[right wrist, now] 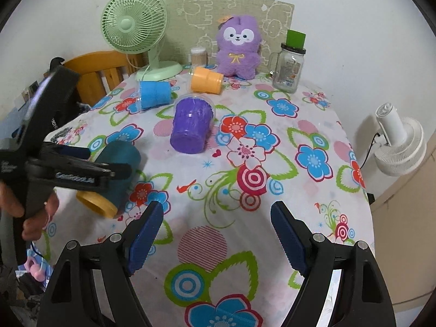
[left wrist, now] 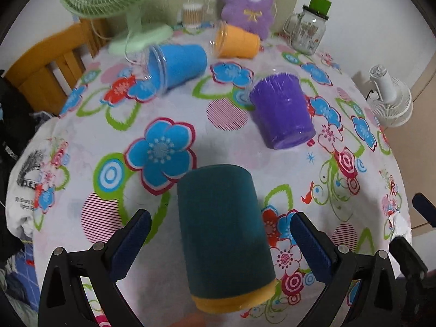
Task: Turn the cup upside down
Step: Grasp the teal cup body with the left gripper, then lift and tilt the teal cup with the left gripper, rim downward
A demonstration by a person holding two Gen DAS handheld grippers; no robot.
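Observation:
A dark teal cup (left wrist: 223,231) with a yellow rim lies on its side on the flowered tablecloth, its rim toward the camera. My left gripper (left wrist: 220,242) is open, a finger on each side of the cup with gaps showing. In the right wrist view the teal cup (right wrist: 120,163) lies at the left with the left gripper (right wrist: 90,163) around it. My right gripper (right wrist: 218,234) is open and empty above the cloth. A purple cup (left wrist: 280,111) lies on its side beyond. A blue cup (left wrist: 177,65) and an orange cup (left wrist: 237,41) lie on their sides further back.
At the back stand a green fan (right wrist: 136,27), a purple plush toy (right wrist: 237,49), a glass jar with a green lid (right wrist: 288,65) and a small container of sticks (right wrist: 199,54). A wooden chair (right wrist: 98,73) is at the left, a white fan (right wrist: 397,141) at the right.

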